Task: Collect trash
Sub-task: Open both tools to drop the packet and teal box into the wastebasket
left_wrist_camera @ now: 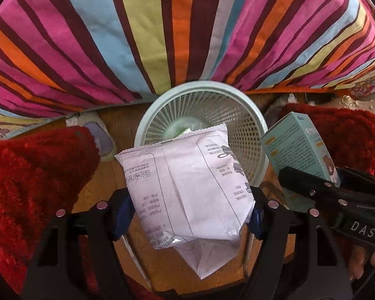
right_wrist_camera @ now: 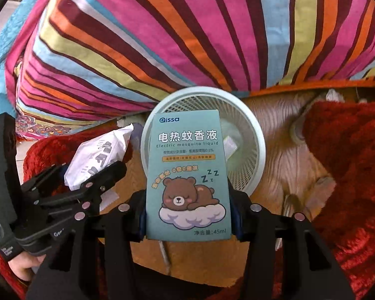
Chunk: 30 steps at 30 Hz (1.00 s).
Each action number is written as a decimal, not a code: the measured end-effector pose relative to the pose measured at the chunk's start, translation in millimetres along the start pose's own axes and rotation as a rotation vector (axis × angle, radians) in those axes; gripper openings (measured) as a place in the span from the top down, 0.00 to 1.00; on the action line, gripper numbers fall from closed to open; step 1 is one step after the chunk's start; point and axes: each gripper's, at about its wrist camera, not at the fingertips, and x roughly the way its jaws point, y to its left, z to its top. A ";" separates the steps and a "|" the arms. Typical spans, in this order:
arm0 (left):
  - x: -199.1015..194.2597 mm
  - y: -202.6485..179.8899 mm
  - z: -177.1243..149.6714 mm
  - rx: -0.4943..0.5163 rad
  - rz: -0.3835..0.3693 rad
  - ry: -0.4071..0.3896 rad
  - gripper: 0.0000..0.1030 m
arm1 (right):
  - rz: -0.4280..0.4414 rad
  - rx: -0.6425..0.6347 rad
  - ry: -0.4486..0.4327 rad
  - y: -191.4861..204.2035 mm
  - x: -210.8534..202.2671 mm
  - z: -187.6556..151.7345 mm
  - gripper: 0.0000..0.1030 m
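While I look down: floor: brown wooden floor (left_wrist_camera: 105, 175), pale green mesh plastic wastebasket (left_wrist_camera: 257, 135) standing on it.
Bedding: striped multicoloured cover (left_wrist_camera: 162, 37) behind.
Left claw (left_wrist_camera: 191, 215): I grip white printed packet (left_wrist_camera: 187, 187).
Right claw (right_wrist_camera: 187, 215): I grip teal bear-printed carton (right_wrist_camera: 187, 175).

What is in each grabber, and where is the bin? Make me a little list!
left gripper: shut on white packet
right gripper: shut on teal box with a sleeping bear picture
bin: pale green mesh basket on the wood floor, open, ahead of both grippers
in the bin: a few small scraps, hard to tell apart
behind the bin: striped cloth
at both sides: red fuzzy fabric
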 end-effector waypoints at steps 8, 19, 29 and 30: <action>18.6 3.1 5.7 -0.028 -0.008 0.067 0.32 | -0.007 0.047 0.072 -3.1 22.9 7.3 0.54; 43.8 7.8 9.4 -0.077 -0.014 0.166 0.31 | -0.021 0.120 0.130 -13.8 52.4 18.4 0.54; 60.8 13.0 8.1 -0.120 -0.023 0.227 0.15 | -0.039 0.167 0.160 -22.8 64.2 22.3 0.36; 60.4 13.6 8.5 -0.126 -0.020 0.223 0.12 | -0.038 0.179 0.153 -24.6 63.9 22.9 0.25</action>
